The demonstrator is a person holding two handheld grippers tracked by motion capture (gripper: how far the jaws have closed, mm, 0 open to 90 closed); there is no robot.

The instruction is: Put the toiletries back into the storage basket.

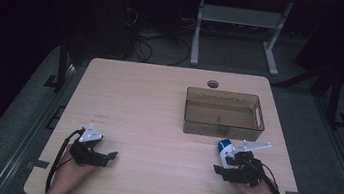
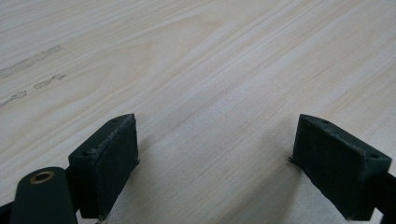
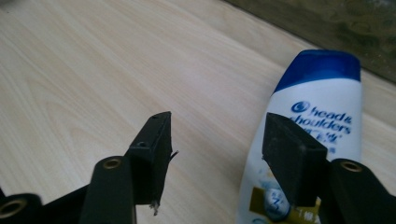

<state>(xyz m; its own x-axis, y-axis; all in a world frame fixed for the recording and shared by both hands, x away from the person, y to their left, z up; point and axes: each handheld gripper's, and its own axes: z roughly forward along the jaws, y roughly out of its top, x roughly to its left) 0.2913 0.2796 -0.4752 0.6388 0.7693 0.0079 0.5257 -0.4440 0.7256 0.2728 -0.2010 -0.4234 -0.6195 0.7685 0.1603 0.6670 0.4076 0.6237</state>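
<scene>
Shampoo bottle (image 3: 317, 121) lies flat, blue cap toward bin (image 1: 260, 119).

The right hand-held gripper (image 3: 217, 140) holds its two black jaws apart over the pale wood-grain tabletop (image 3: 93, 70), with bare wood showing in the gap between them. A white Head & Shoulders shampoo bottle (image 3: 317, 93) with a blue cap lies behind the right-hand jaw, outside the gap. A translucent brown bin (image 3: 327, 18) borders the top right corner.

White blue-capped shampoo bottle (image 3: 314, 140), lying on table
</scene>
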